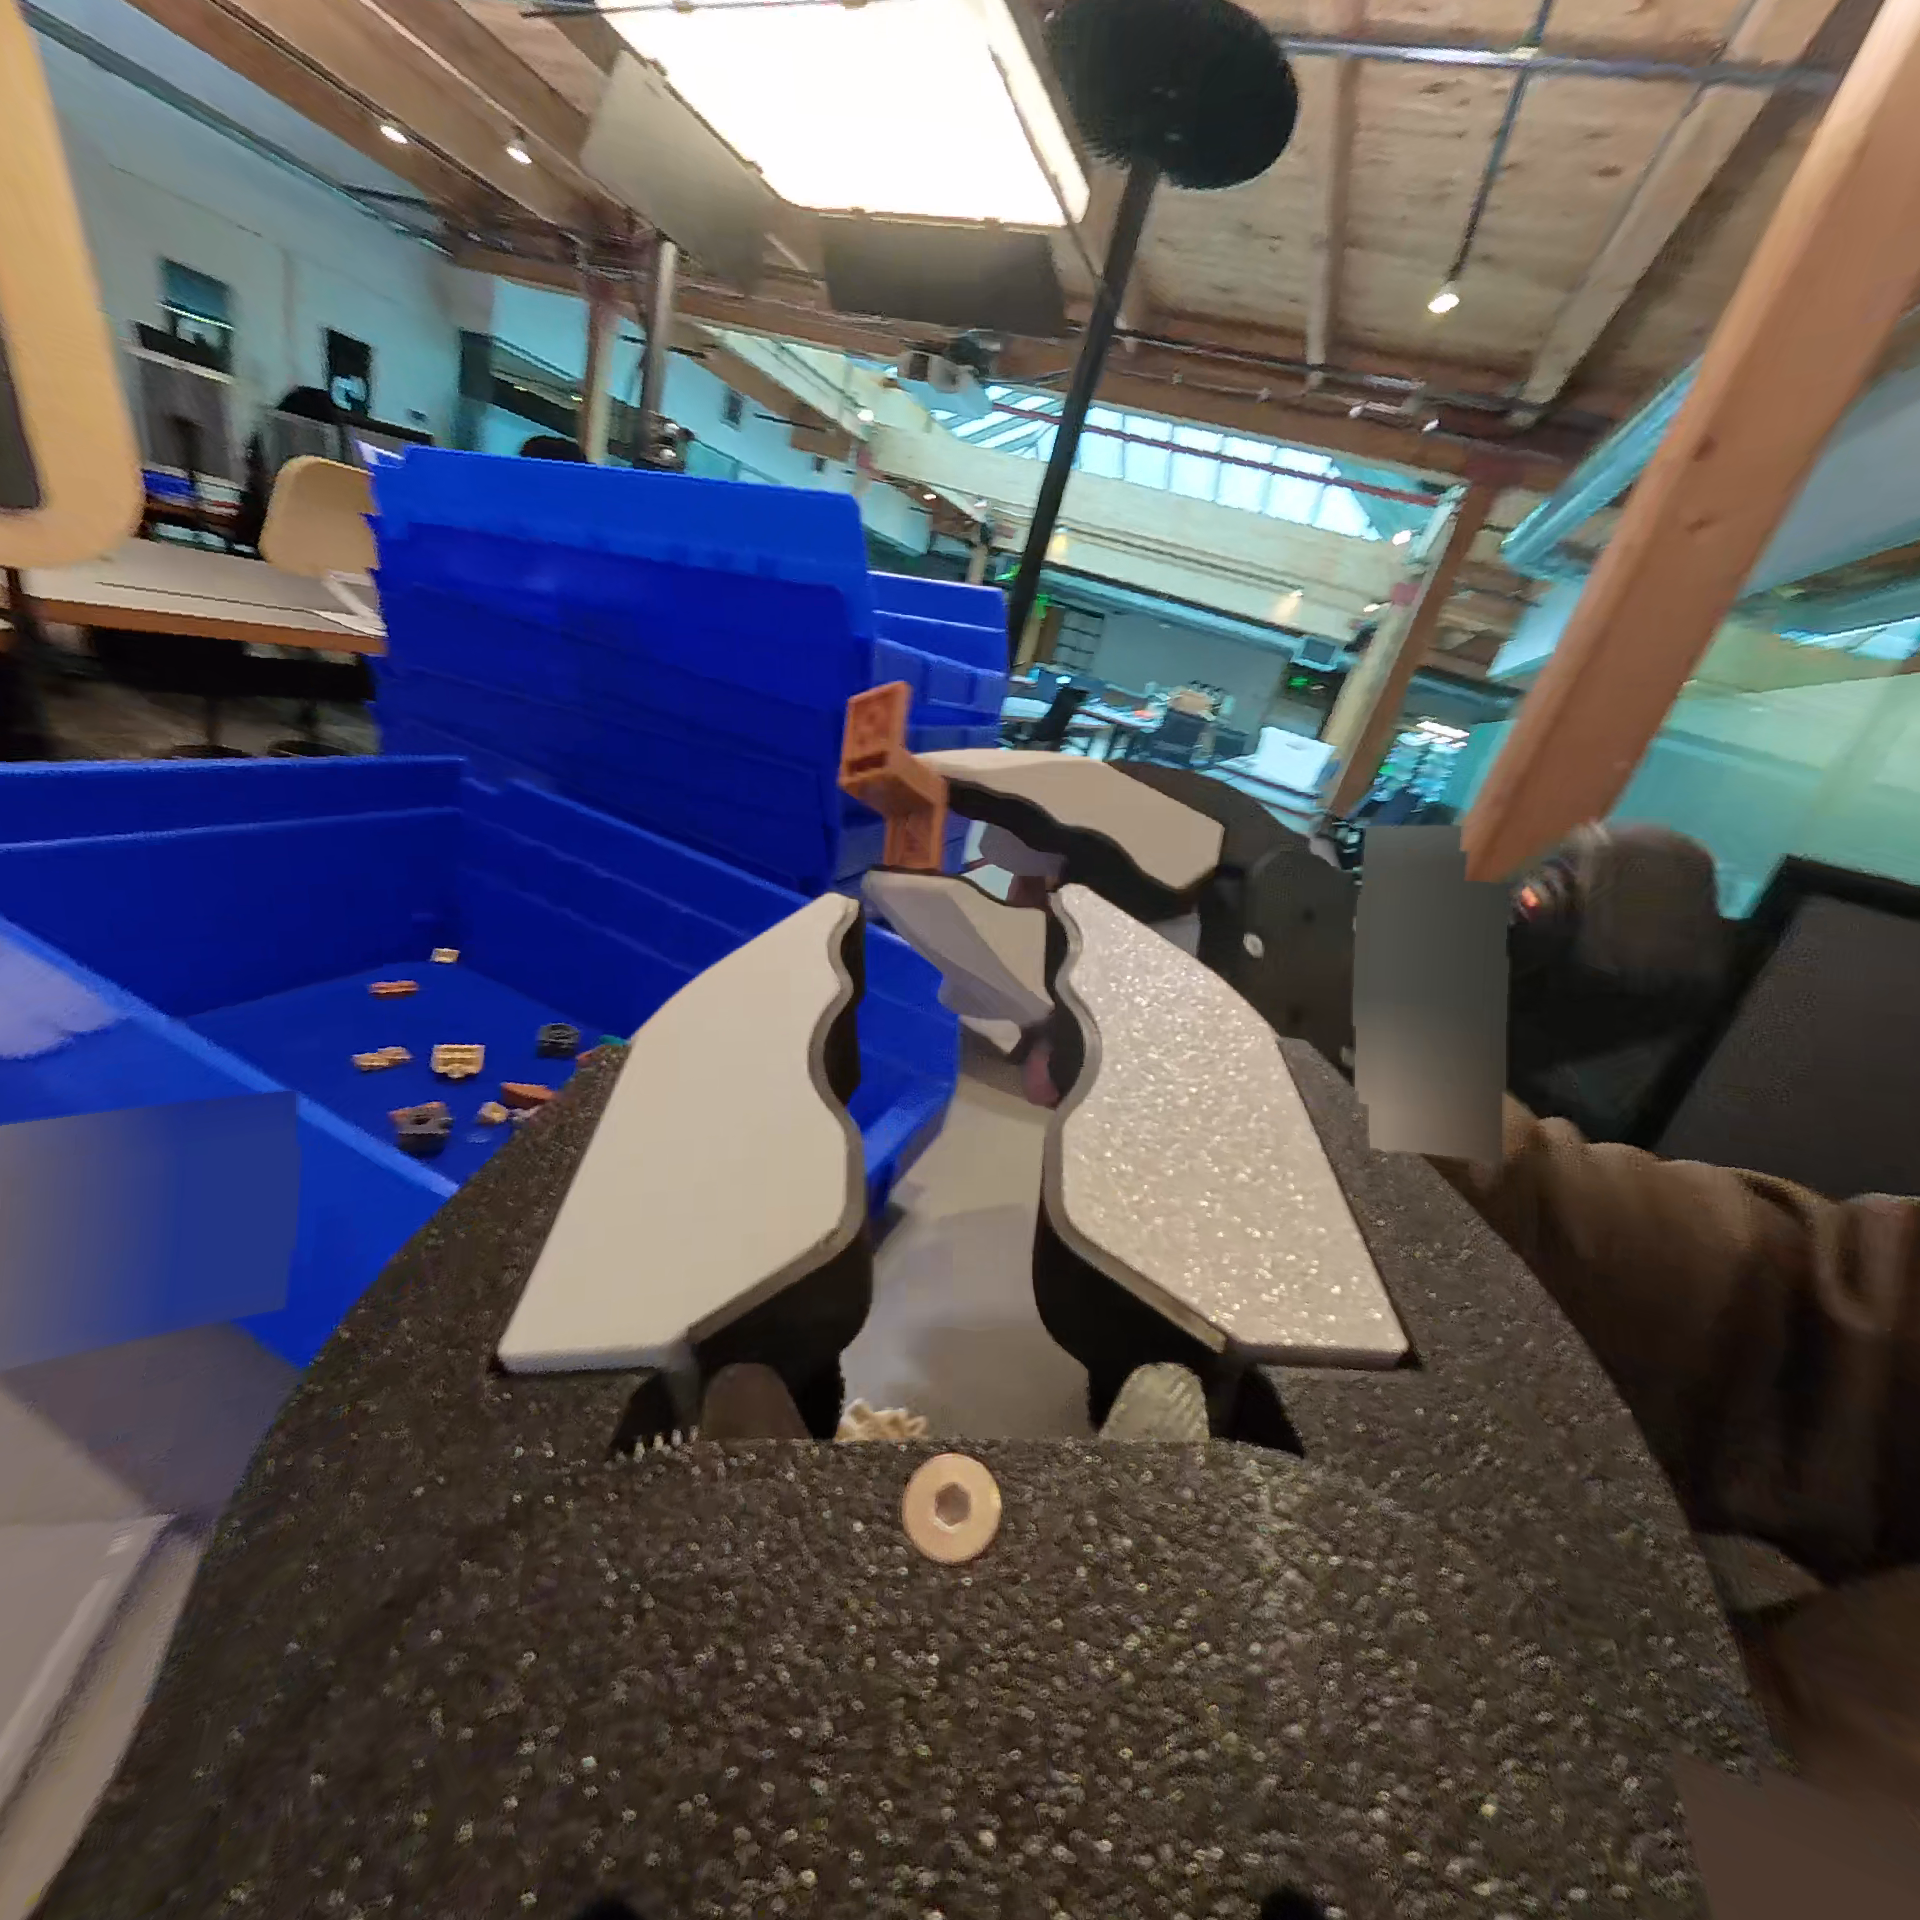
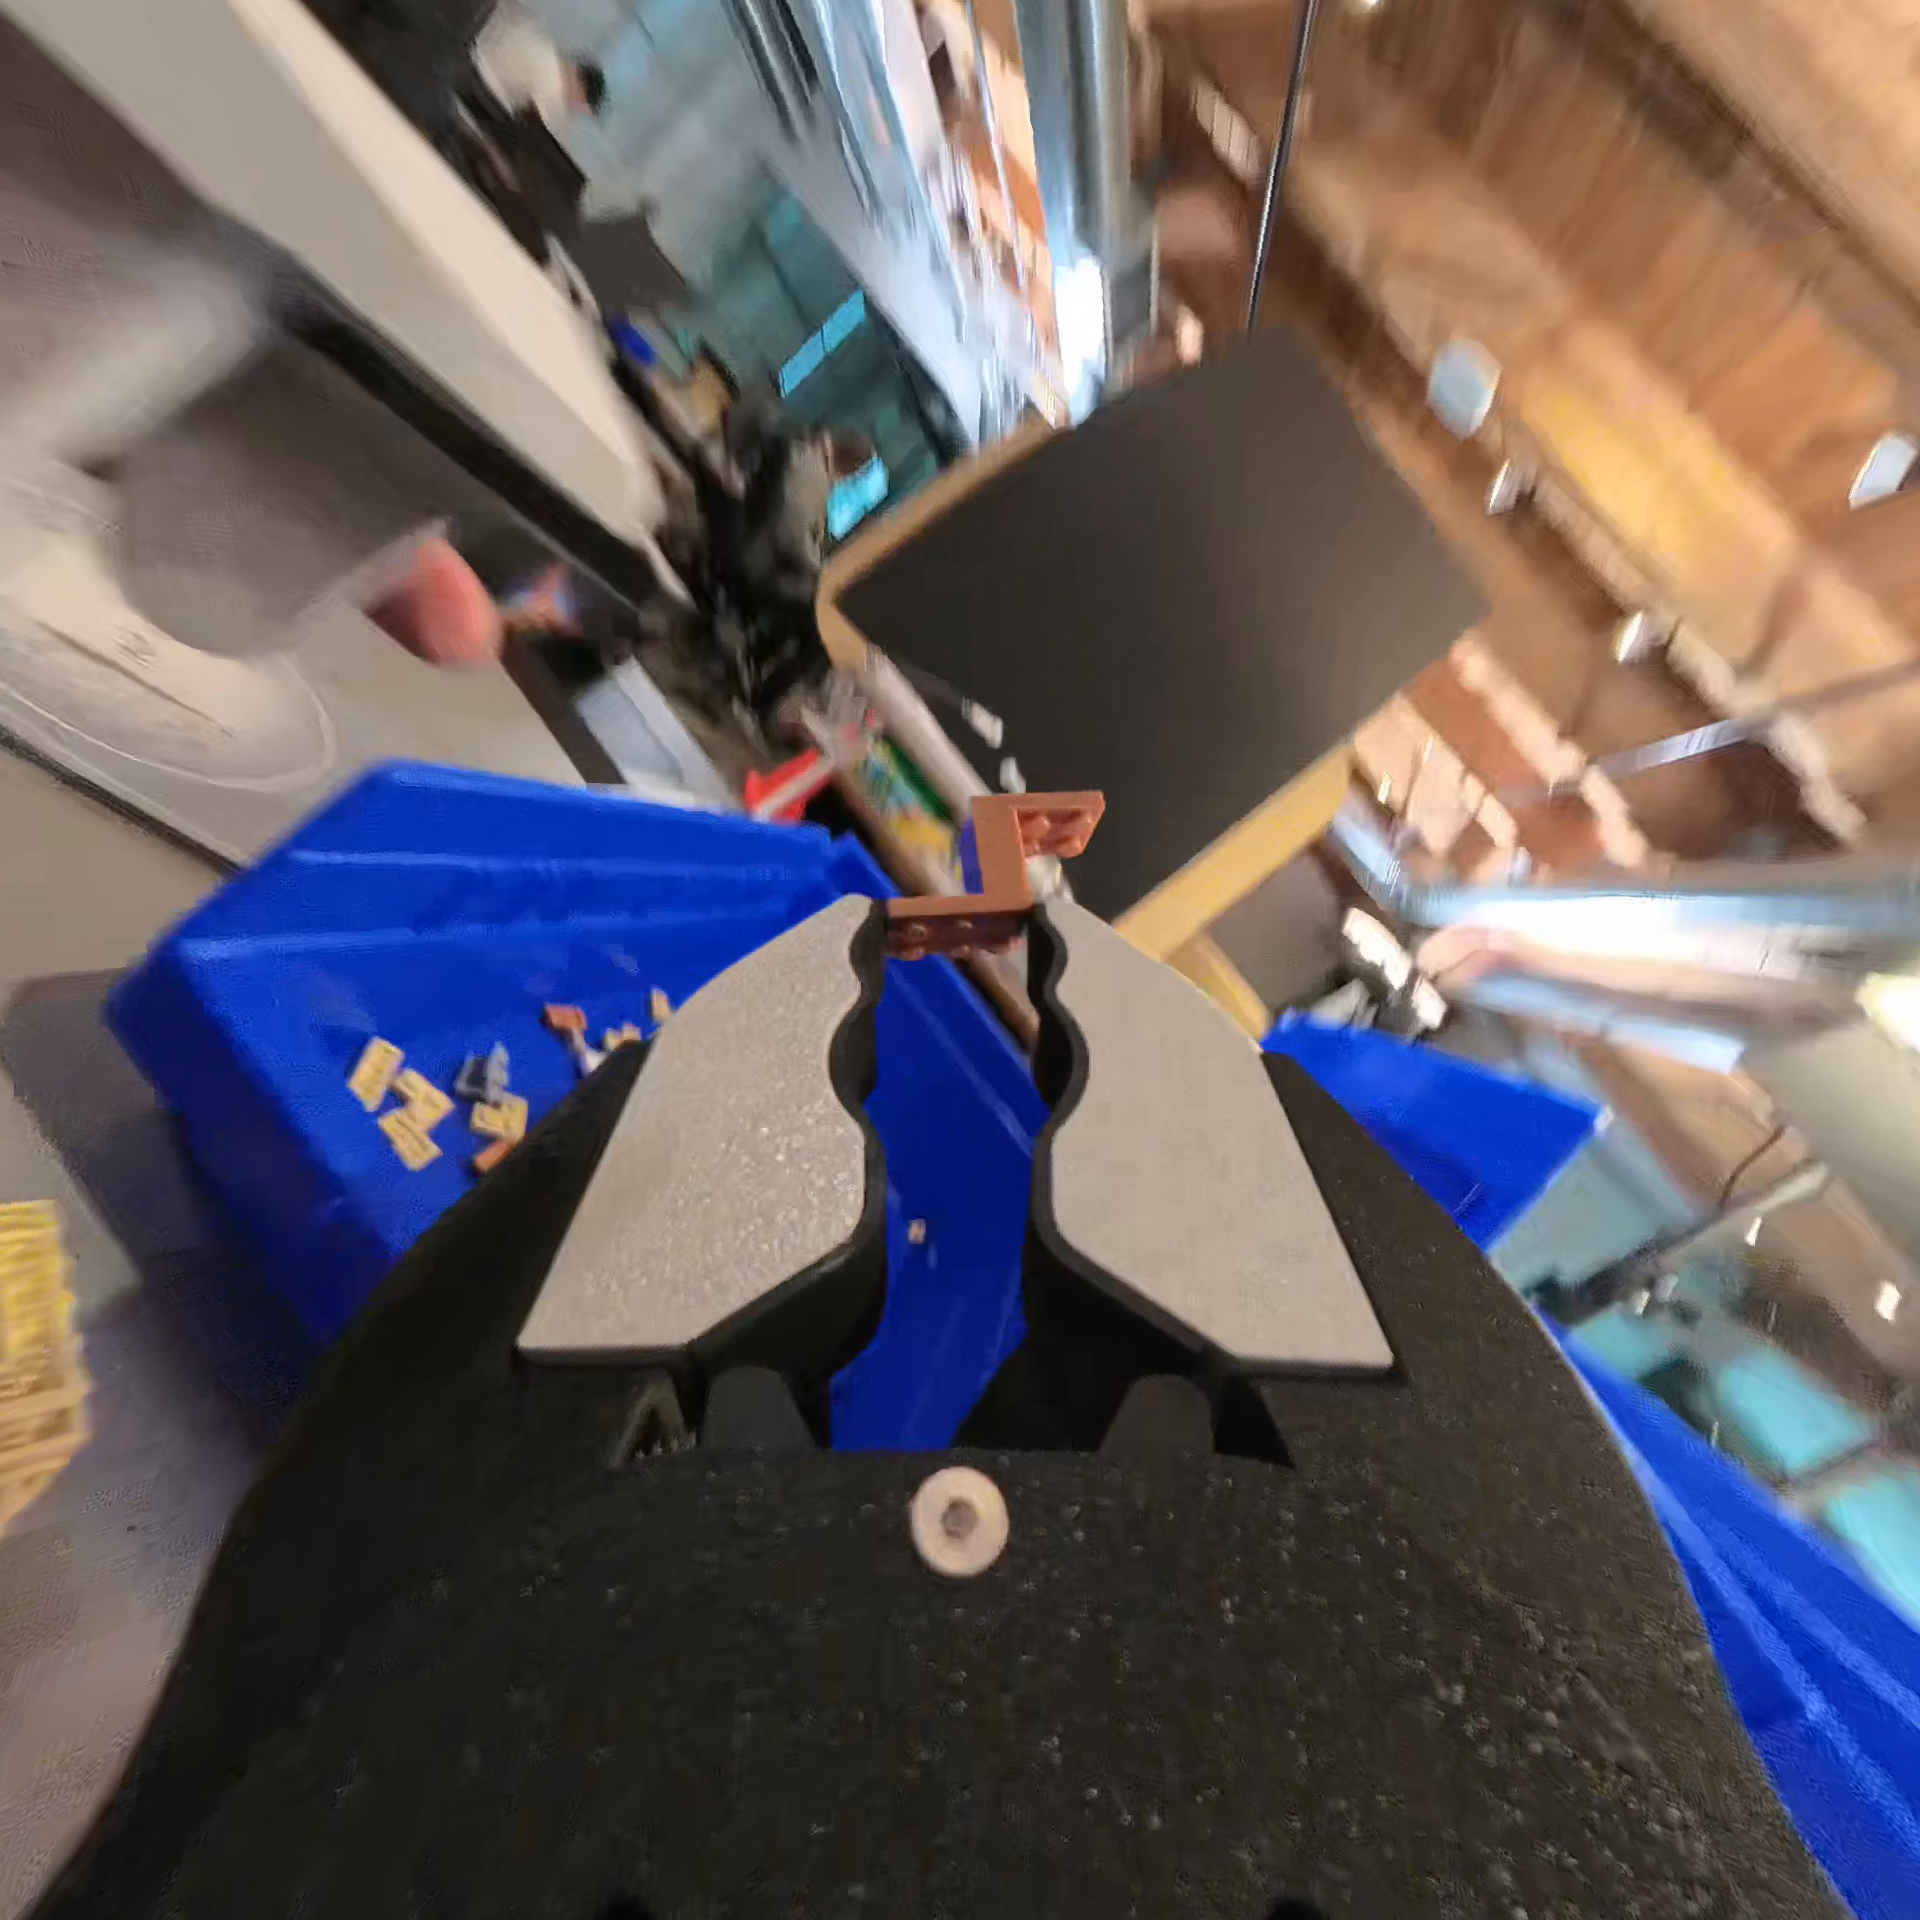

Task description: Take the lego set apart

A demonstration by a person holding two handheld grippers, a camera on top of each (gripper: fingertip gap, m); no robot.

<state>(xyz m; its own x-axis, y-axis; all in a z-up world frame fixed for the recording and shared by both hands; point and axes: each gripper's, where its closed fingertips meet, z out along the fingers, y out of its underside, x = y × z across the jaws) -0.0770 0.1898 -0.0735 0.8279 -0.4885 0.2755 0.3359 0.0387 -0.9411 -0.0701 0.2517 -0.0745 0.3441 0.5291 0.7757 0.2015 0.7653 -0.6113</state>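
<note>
1. A brown bracket (image 2: 961, 930) is clamped between the right gripper (image 2: 958, 935) tips, frame centre.
2. The left gripper (image 1: 956, 935) fingers are seen apart, bare.
3. A blue bin (image 2: 436, 914) is seen lower left.

Both grippers (image 1: 956, 914) (image 2: 961, 925) have speckled black bodies, grey wavy-edged fingers (image 1: 717, 1122), one silver screw (image 1: 951, 1507); the sleeve (image 1: 1662, 1351) looks brown.

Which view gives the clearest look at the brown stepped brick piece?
The right wrist view: the brown stepped brick piece sits side-on at the right tool's tips, its lower plate clamped between them. The left wrist view shows it farther off, edge-on, partly hidden by that tool's fingers.
</note>
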